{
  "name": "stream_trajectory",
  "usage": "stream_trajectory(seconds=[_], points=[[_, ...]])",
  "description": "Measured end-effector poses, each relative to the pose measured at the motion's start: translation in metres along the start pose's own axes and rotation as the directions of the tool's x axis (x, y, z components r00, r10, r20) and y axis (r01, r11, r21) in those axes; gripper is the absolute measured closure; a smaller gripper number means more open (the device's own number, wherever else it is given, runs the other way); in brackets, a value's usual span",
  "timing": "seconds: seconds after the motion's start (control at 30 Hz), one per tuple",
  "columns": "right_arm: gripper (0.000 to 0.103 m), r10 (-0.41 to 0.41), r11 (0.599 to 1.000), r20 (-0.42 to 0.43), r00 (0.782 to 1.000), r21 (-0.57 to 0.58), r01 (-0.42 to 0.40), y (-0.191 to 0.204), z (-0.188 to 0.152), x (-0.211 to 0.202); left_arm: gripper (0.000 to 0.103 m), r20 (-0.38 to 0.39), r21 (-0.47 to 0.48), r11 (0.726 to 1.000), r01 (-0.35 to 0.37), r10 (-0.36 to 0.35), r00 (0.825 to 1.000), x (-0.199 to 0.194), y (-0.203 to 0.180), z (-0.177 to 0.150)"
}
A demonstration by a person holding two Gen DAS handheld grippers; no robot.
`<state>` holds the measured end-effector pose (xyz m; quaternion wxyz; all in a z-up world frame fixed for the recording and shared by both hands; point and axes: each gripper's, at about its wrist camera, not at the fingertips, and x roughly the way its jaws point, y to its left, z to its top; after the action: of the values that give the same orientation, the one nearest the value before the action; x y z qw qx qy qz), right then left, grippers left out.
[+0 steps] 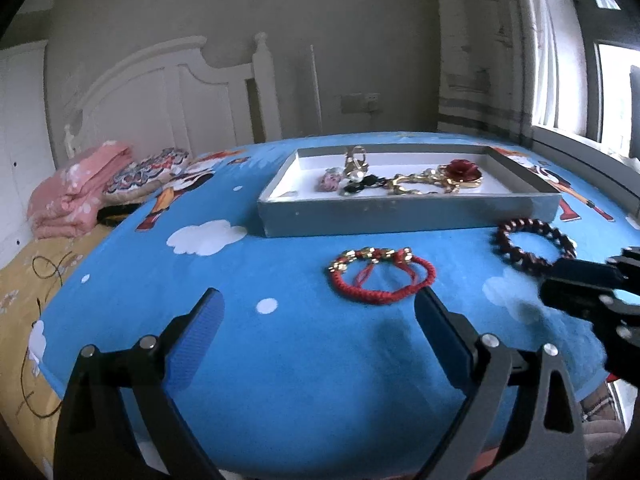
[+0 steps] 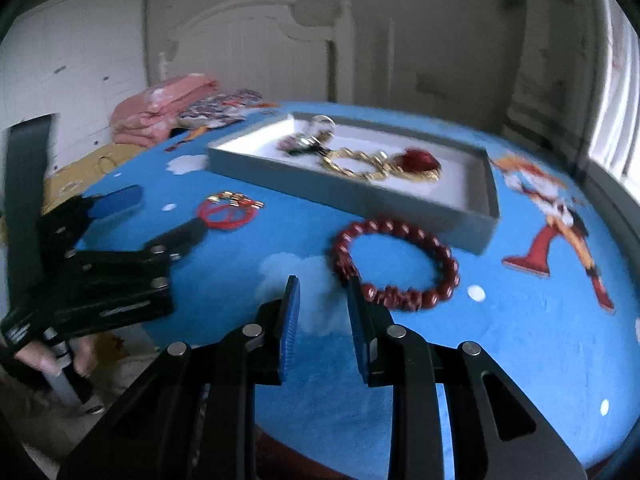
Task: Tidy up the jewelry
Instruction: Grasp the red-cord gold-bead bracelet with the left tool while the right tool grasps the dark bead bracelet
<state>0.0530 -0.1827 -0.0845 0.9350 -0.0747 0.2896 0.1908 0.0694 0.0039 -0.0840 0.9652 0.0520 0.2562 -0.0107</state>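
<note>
A dark red bead bracelet lies on the blue cartoon cloth in front of the grey tray. My right gripper is open by a narrow gap, with its right fingertip at the bracelet's near-left beads and nothing clamped. A red cord bracelet with gold beads lies just beyond my left gripper, which is wide open and empty. In the left wrist view, the bead bracelet sits at the right, with the right gripper reaching its near edge. The tray holds a gold chain with a red rose and other small pieces.
A folded pink blanket and a patterned cushion lie at the far left by a white headboard. A window is on the right. A hand holds the left gripper's handle. The cloth's near edge drops off below both grippers.
</note>
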Motion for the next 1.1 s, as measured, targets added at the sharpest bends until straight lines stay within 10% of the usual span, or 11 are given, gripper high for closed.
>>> stream_trajectory(seconds=[1.1], points=[[0.088,-0.049,0.998,-0.018,0.999,0.039,0.050,-0.010,0.003,0.022,0.009,-0.001,0.058,0.987,0.147,-0.147,0.989,0.005,-0.026,0.010]])
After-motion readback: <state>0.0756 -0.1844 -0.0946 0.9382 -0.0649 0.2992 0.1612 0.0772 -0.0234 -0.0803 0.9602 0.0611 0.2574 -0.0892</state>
